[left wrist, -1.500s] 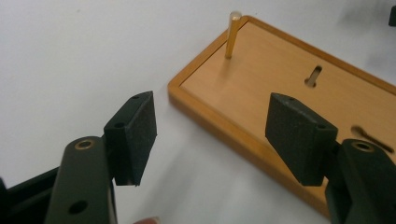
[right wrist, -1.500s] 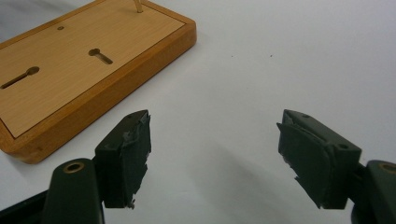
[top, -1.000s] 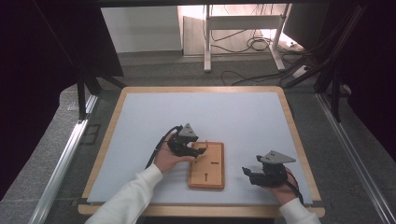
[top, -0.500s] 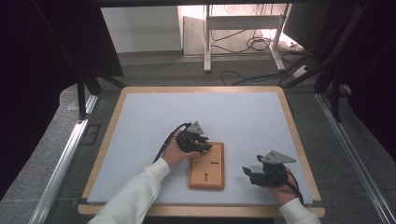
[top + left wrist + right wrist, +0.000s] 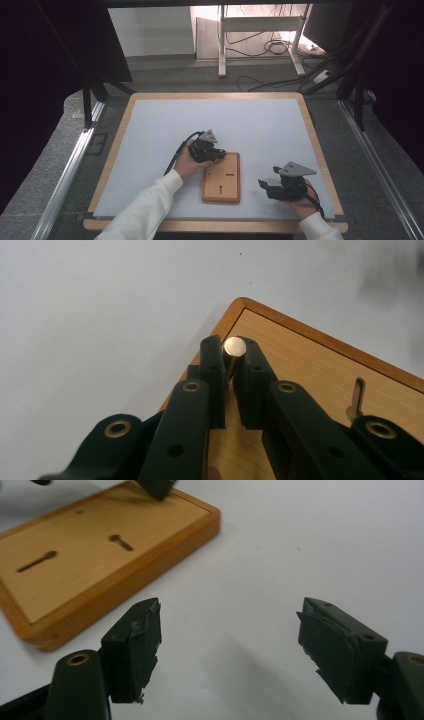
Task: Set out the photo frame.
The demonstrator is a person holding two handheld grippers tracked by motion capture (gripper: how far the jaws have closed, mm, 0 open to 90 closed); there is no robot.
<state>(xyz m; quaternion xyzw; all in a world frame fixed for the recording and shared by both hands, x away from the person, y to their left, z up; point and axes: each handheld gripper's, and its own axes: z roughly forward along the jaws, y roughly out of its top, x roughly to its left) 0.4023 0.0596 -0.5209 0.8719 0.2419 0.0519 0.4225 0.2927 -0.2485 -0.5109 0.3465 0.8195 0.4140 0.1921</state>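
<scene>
our left tongs (image 5: 229,371) have just been closing, and now they grasp a small metal peg (image 5: 232,351) between their pads; its round shiny end shows above the jaw tips in the left gripper view. the peg stands at the near corner of the wooden board (image 5: 320,375), right by the raised rim. a second ago these tongs stood wide, a little to the left of where they are now; half a second ago they were halfway shut. in the high view the left tongs (image 5: 216,155) sit over the board's (image 5: 221,186) upper left corner, the hand behind them, the white sleeve (image 5: 145,207) running down to the bottom edge.

our right tongs (image 5: 227,650) are released, jaws wide apart with only bare tabletop (image 5: 310,540) between them. in the high view they (image 5: 265,186) rest just right of the board, not touching it, in the same place as a second ago.

the board lies flat on the pale tabletop (image 5: 210,120), near its front edge, where it lay before. two keyhole slots (image 5: 80,547) are cut in its face, one nearer each end. in the right gripper view the board (image 5: 150,535) lies up and to the left, with the tip of the left tongs at its far corner.
</scene>
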